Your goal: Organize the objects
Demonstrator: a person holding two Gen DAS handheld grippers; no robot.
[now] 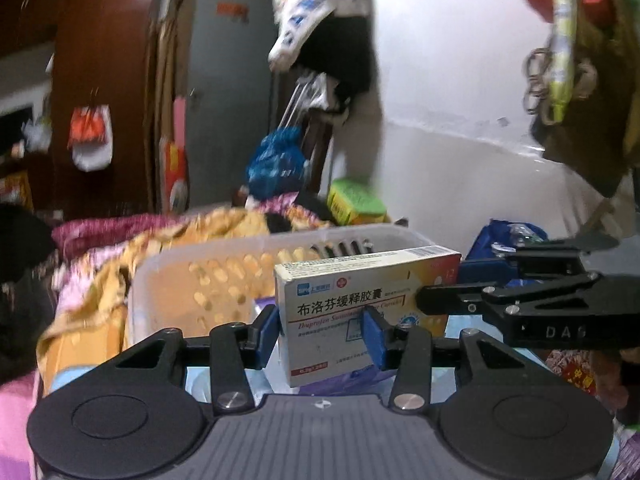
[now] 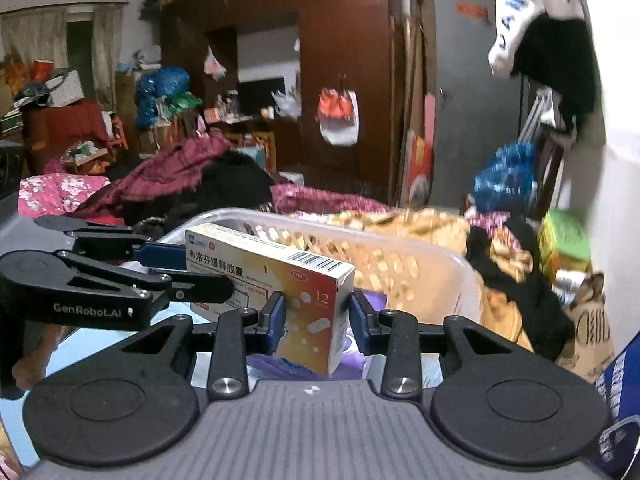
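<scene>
**Medicine box bridged between two grippers, basket just behind**

Though the room is cluttered, only three things matter here. Largest: the translucent plastic basket (image 1: 224, 276), slotted walls, rounded rim, lying at 12 o'clock just beyond the box in both wrist views. Next: the medicine box (image 1: 360, 308), a printed cardboard carton, flat-faced and sharp-cornered, held off the surface with its long axis running 9-to-3 across the left wrist view.

The left gripper (image 1: 322, 338) has its blue pads pinching one end of the box across the thin dimension. The right gripper (image 2: 316, 318) straddles the opposite end; its left pad touches the carton, while a slim gap shows at the right pad, so its jaws look slightly spread, not clamped.

Judgement: the left gripper carries the load. Both sit equally near the basket, and the coming move probably turns on carrying the box forward over the rim. Cardboard is light but crushable; a modest squeeze suffices.
</scene>
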